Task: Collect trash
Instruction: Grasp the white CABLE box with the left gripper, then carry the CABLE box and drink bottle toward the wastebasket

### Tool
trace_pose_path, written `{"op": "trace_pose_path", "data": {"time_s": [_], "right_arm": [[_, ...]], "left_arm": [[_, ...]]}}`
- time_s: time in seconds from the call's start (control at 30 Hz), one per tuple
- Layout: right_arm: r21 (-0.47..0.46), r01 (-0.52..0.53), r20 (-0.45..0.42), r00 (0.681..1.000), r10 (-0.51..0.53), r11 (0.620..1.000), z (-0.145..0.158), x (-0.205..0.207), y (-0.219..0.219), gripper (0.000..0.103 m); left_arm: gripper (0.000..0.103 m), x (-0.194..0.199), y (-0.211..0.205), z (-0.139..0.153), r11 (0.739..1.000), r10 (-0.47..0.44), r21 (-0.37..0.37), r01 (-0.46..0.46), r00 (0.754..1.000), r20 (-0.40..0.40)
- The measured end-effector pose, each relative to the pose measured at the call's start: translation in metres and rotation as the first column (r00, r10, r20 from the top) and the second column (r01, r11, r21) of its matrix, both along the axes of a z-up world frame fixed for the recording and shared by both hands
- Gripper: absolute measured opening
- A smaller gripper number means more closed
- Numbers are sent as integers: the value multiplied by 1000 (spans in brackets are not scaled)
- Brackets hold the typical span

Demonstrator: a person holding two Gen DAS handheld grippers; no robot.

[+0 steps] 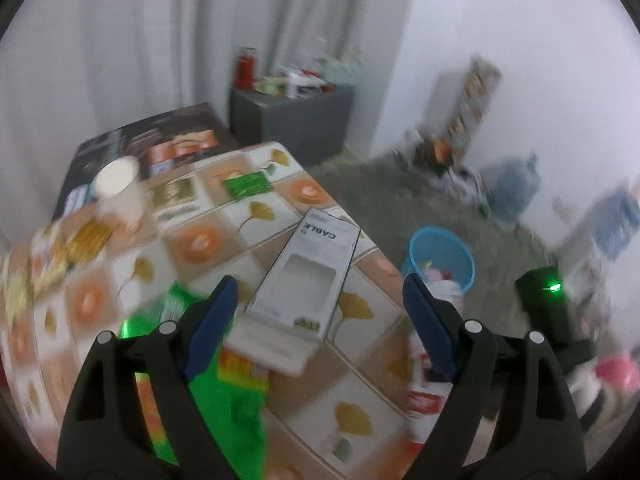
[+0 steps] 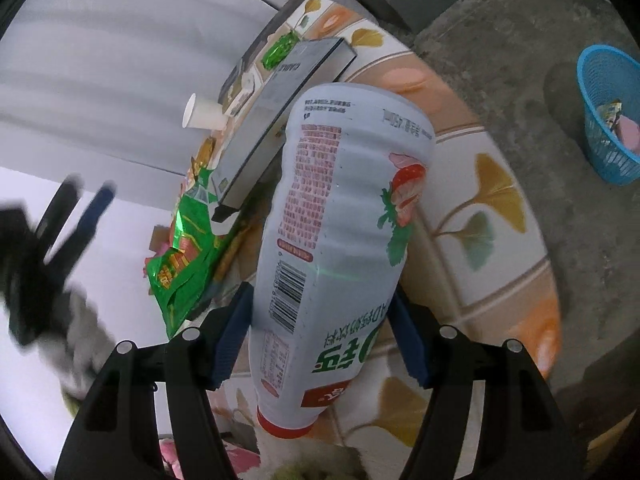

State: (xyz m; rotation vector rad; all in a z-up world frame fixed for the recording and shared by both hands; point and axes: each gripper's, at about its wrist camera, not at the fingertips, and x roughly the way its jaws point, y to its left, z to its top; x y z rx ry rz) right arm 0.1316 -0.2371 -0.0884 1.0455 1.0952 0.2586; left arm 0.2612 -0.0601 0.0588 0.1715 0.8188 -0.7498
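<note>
My right gripper (image 2: 320, 332) is shut on a white plastic bottle (image 2: 340, 208) with a strawberry label and a red cap end, its pads pressing both sides, over the table edge. My left gripper (image 1: 320, 320) is open above the table (image 1: 352, 416) with nothing gripped. A white "CABLE" box (image 1: 304, 276) lies just beyond its fingertips and a green snack bag (image 1: 224, 400) under its left finger. The right wrist view also shows the box (image 2: 280, 120), the snack bag (image 2: 188, 248) and, blurred at the left, my left gripper (image 2: 72, 220). A blue trash basket (image 1: 440, 260) stands on the floor.
A paper cup (image 1: 118, 188) and a small green packet (image 1: 246, 186) sit farther back on the patterned tablecloth. The blue basket (image 2: 608, 120) holds some wrappers on grey carpet. A grey cabinet (image 1: 292, 116) with clutter stands by the curtain.
</note>
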Motion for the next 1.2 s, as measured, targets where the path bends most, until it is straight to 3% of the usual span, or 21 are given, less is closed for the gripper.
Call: {"op": "trace_pose_path", "data": {"time_s": [0.1, 0.17, 0.27, 0.37, 0.47, 0.83, 1.2], "right_arm": [[9, -17, -1, 1000, 17, 1000, -2, 0, -6, 65], [7, -28, 1, 1000, 28, 1000, -3, 2, -7, 65], [19, -48, 2, 999, 48, 999, -6, 5, -14, 65], [28, -65, 9, 998, 65, 998, -8, 7, -17, 65], [27, -88, 24, 996, 88, 996, -9, 7, -16, 65], [43, -110, 49, 993, 108, 993, -15, 9, -23, 65], [84, -70, 37, 997, 67, 994, -19, 5, -26, 65]], "left_arm": [[80, 34, -31, -27, 991, -102, 77, 110, 990, -101], [80, 48, -47, -46, 977, -126, 155, 144, 984, -122], [80, 62, -71, -73, 933, -215, 255, 253, 962, -170], [80, 68, -84, -90, 892, -252, 337, 302, 950, -185], [80, 76, -90, -102, 869, -254, 385, 312, 948, -195], [83, 99, -93, -122, 884, -188, 375, 277, 948, -258], [81, 95, -95, -111, 904, -181, 338, 261, 951, -251]]}}
